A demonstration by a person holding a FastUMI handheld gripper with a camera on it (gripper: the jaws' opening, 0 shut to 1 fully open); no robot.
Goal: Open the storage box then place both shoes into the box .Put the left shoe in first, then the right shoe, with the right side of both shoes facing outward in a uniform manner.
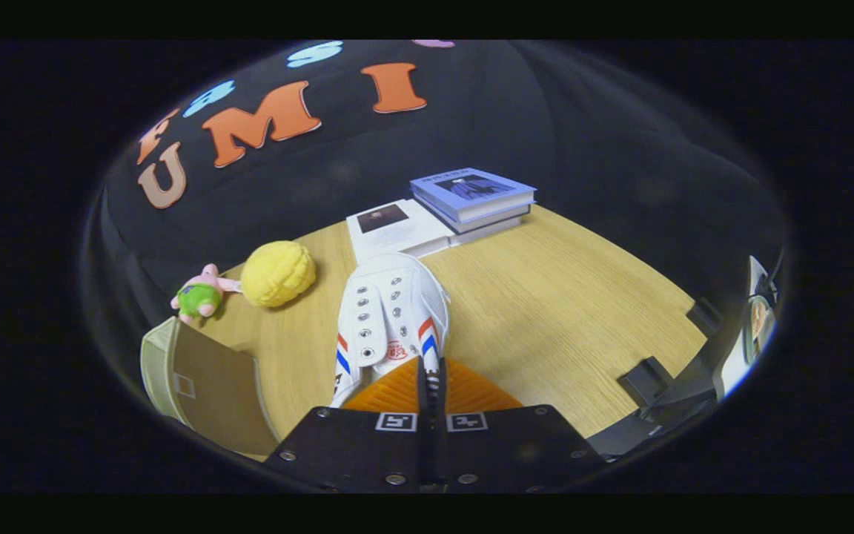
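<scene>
A white canvas shoe (390, 311) with red and blue chevrons on its sides hangs toe-forward just ahead of my fingers, above the wooden table (545, 297). My gripper (431, 382) is shut on the shoe's rear collar, the fingers pressed nearly together with the white edge pinched between them. The storage box (204, 378) stands to the left of the fingers, a beige box with its brown flap raised. The shoe's heel is hidden behind my fingers.
A yellow round plush (277, 273) and a small pink and green toy (201, 295) lie beyond the box. A white book (397, 226) and a stack of books (471, 196) sit at the table's far edge. Dark clamps (649, 378) line the right edge.
</scene>
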